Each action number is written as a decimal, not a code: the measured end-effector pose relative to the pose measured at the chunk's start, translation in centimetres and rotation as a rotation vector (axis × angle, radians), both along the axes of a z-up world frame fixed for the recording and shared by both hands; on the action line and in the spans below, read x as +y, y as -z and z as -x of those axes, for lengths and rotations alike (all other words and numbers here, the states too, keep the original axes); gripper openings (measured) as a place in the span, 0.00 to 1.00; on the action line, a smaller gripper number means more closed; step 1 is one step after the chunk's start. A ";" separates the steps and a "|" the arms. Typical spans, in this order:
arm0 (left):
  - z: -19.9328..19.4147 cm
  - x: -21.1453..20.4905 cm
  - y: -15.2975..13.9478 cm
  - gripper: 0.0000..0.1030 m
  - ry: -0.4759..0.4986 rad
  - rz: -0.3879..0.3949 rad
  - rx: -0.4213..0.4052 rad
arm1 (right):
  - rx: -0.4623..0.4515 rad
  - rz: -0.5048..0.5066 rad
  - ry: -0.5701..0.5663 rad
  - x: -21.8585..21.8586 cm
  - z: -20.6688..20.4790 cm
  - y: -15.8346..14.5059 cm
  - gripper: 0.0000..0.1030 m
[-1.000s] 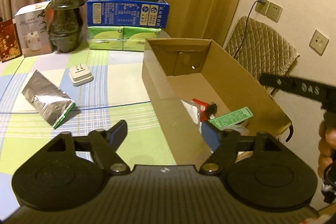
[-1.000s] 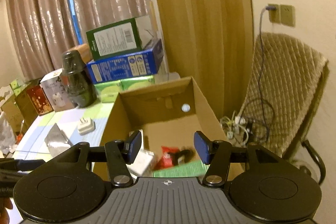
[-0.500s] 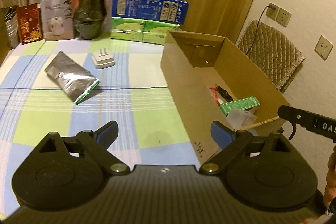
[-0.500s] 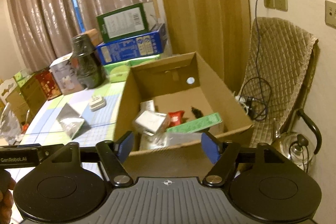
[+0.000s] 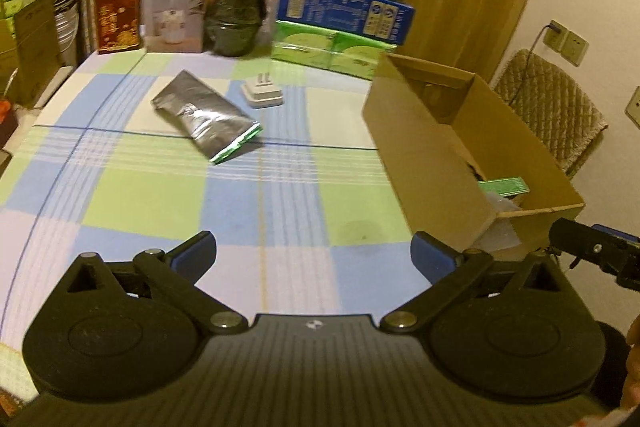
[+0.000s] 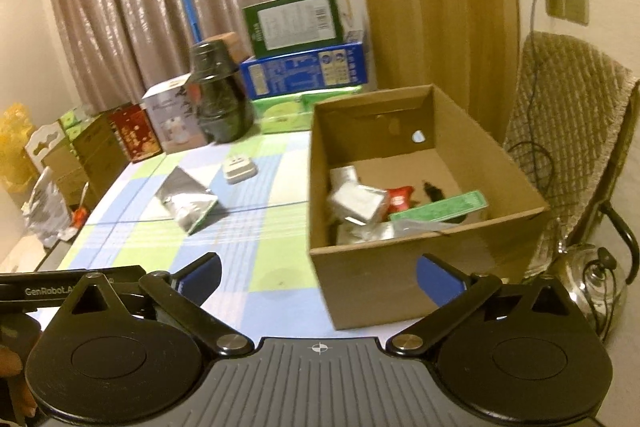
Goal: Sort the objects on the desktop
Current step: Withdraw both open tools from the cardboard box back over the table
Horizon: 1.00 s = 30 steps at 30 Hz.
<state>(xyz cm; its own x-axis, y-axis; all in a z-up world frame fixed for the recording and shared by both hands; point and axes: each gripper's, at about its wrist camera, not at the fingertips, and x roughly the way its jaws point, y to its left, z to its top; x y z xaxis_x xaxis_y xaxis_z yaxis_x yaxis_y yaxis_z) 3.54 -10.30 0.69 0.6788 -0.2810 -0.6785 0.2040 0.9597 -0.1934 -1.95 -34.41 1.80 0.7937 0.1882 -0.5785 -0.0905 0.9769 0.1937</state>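
Note:
A silver foil pouch (image 5: 206,115) (image 6: 185,199) and a white plug adapter (image 5: 262,93) (image 6: 239,169) lie on the checked tablecloth. To their right stands an open cardboard box (image 5: 440,163) (image 6: 380,267) holding a silver packet (image 6: 358,203), a red packet (image 6: 400,197) and a green flat box (image 6: 438,207). My left gripper (image 5: 314,255) hangs over the near cloth, its jaws opening wide with nothing between them. My right gripper (image 6: 318,273) sits before the box's near wall, its jaws also opening and empty.
Along the table's back stand a dark wrapped jar (image 5: 238,15), a white carton (image 5: 174,11), a red box (image 5: 118,17) and stacked green and blue boxes (image 5: 344,15). A padded chair (image 6: 572,115) and a metal kettle (image 6: 596,279) sit right of the table.
Both grippers have pulled back from over the box towards the near table edge, and both sets of jaws have spread wider. The box contents now look farther away.

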 end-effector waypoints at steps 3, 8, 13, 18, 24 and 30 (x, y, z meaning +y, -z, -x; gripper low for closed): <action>0.4 1.0 0.2 0.99 -0.017 -0.006 0.008 | 0.008 0.001 -0.020 1.0 -0.1 0.2 0.98; 0.9 2.3 0.3 0.99 -0.042 -0.012 0.014 | 0.015 -0.004 -0.048 2.5 -0.4 0.5 0.98; 1.1 3.3 0.3 0.99 -0.067 -0.013 0.008 | 0.021 -0.004 -0.075 3.4 -0.5 0.7 0.98; 1.0 4.1 0.2 0.99 -0.084 -0.011 0.004 | 0.028 0.000 -0.087 4.1 -0.6 0.9 0.98; 0.8 4.9 0.2 0.99 -0.093 -0.013 0.005 | 0.038 0.004 -0.099 4.7 -1.0 1.3 0.98; 0.4 5.4 0.4 0.99 -0.100 -0.034 0.006 | 0.040 -0.001 -0.111 5.2 -1.4 1.5 0.98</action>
